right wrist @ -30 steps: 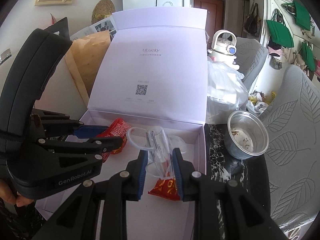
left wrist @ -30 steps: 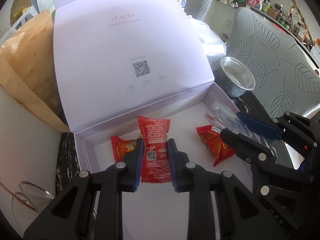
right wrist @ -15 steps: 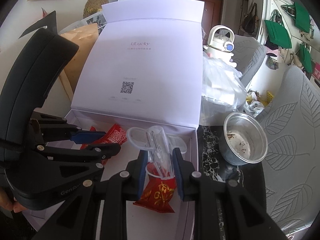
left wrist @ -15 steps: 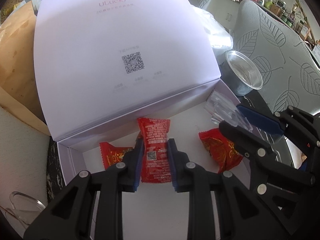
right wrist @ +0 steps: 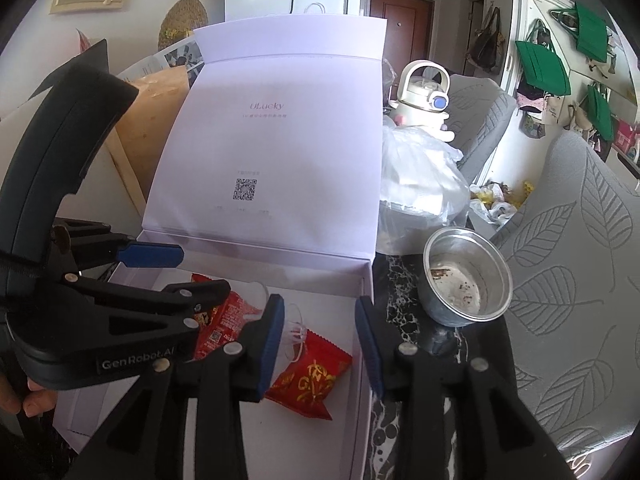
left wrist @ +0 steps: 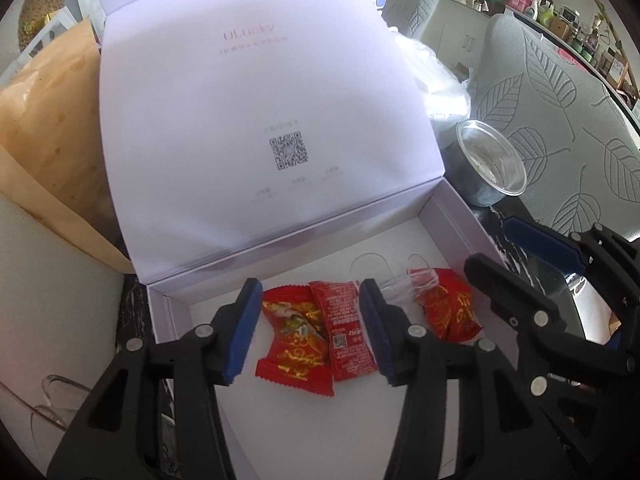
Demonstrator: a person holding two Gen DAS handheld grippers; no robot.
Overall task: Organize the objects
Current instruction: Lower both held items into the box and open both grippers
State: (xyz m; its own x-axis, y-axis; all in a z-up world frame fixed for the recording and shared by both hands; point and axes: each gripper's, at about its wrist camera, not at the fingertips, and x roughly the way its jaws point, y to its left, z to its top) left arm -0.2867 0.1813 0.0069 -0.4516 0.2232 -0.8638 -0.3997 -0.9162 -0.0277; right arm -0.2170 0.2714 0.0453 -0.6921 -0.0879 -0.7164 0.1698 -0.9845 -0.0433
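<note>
An open pale lilac box (left wrist: 452, 216) with its lid upright holds red snack packets. My left gripper (left wrist: 308, 332) is open above a narrow red packet (left wrist: 344, 332) that lies partly on a wider red packet (left wrist: 296, 344). A third red packet (left wrist: 452, 308) lies to the right with clear glasses (left wrist: 396, 276) resting on it. My right gripper (right wrist: 320, 348) is open and empty over the box's right side, above that packet (right wrist: 312, 376) and the glasses (right wrist: 296, 328). The box (right wrist: 360, 292) also shows in the right wrist view.
A metal bowl (right wrist: 466, 276) stands on the dark marbled table right of the box. A plastic bag (right wrist: 416, 196) and a white bottle (right wrist: 422, 96) sit behind it. A brown paper bag (left wrist: 44, 128) is at the left. Another clear pair of glasses (left wrist: 52, 400) lies left of the box.
Both grippers opened. The narrow red packet dropped from the left gripper into the box. The clear glasses dropped from the right gripper onto the right packet.
</note>
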